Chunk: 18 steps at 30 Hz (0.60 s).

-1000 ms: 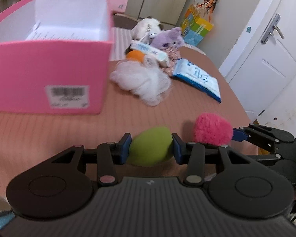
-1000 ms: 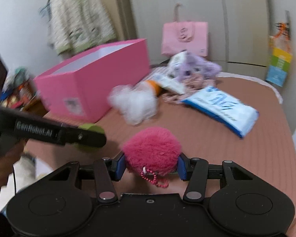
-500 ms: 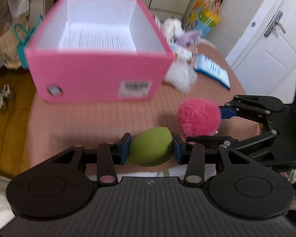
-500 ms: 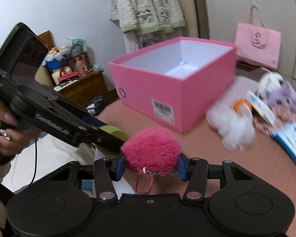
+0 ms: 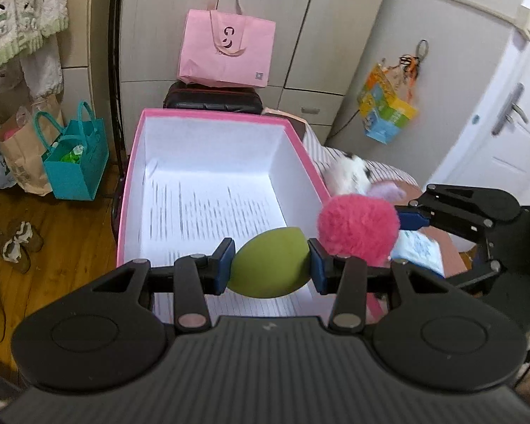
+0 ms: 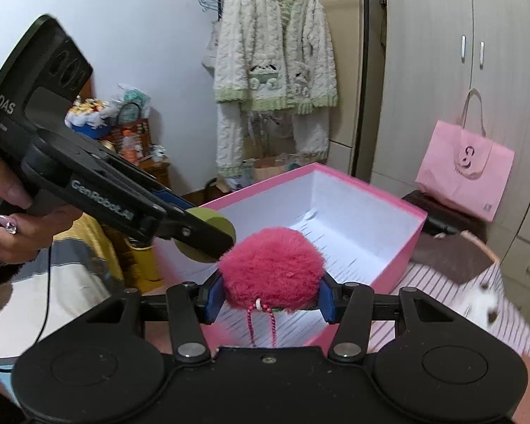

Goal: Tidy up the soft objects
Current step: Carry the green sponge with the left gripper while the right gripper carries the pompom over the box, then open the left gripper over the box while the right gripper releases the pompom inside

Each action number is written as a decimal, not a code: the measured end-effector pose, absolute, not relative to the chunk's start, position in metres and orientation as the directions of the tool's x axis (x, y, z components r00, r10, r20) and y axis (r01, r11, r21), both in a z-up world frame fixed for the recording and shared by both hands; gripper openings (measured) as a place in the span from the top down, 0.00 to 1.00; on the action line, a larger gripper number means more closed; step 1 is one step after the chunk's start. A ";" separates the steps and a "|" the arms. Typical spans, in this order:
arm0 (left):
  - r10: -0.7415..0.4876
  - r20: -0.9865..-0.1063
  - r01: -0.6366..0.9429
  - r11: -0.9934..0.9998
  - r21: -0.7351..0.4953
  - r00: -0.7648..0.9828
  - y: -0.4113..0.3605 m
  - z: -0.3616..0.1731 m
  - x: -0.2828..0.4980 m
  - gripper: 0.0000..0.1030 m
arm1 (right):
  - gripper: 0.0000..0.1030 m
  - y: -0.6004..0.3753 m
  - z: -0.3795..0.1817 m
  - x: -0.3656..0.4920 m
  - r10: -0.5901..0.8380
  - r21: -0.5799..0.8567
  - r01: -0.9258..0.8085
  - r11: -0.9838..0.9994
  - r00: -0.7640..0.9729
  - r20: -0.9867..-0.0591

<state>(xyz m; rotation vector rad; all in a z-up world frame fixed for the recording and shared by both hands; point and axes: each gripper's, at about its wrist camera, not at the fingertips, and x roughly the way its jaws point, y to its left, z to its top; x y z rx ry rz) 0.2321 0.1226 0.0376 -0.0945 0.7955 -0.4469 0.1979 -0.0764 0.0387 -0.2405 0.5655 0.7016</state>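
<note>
Drop-off step, I judge: left claw (image 5: pixel 272 268) clamps the green sponge (image 5: pixel 268 263) above the pink box (image 5: pixel 208 190) near edge; right claw (image 6: pixel 272 298) pinches the pink pompom (image 6: pixel 272 272) beside it; next, both must open over the box

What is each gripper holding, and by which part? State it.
Left gripper: shut on the green egg-shaped sponge, pads on its two ends. Right gripper: shut on the pink fluffy pom-pom, pads on its opposite sides.
</note>
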 end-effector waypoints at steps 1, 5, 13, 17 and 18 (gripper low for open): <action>-0.423 -0.676 0.355 0.901 -0.248 0.603 0.120 0.037 0.249 0.58 | 0.45 -0.073 0.038 0.211 0.531 -0.040 -0.669 0.742 0.623 -0.575; -0.412 -0.701 0.349 0.906 -0.242 0.583 0.112 0.026 0.303 0.58 | 0.45 -0.059 0.030 0.256 0.458 -0.145 -0.667 0.731 0.637 -0.620; -0.351 -0.758 0.291 0.931 -0.220 0.549 0.101 -0.006 0.382 0.58 | 0.45 -0.038 0.004 0.330 0.384 -0.203 -0.705 0.680 0.578 -0.720; -0.337 -0.766 0.253 0.939 -0.232 0.548 0.098 -0.017 0.389 0.58 | 0.44 -0.028 -0.013 0.338 0.321 -0.281 -0.708 0.647 0.588 -0.742; -0.339 -0.770 0.248 0.939 -0.239 0.540 0.097 -0.020 0.392 0.58 | 0.44 -0.029 -0.015 0.338 0.317 -0.282 -0.710 0.645 0.585 -0.747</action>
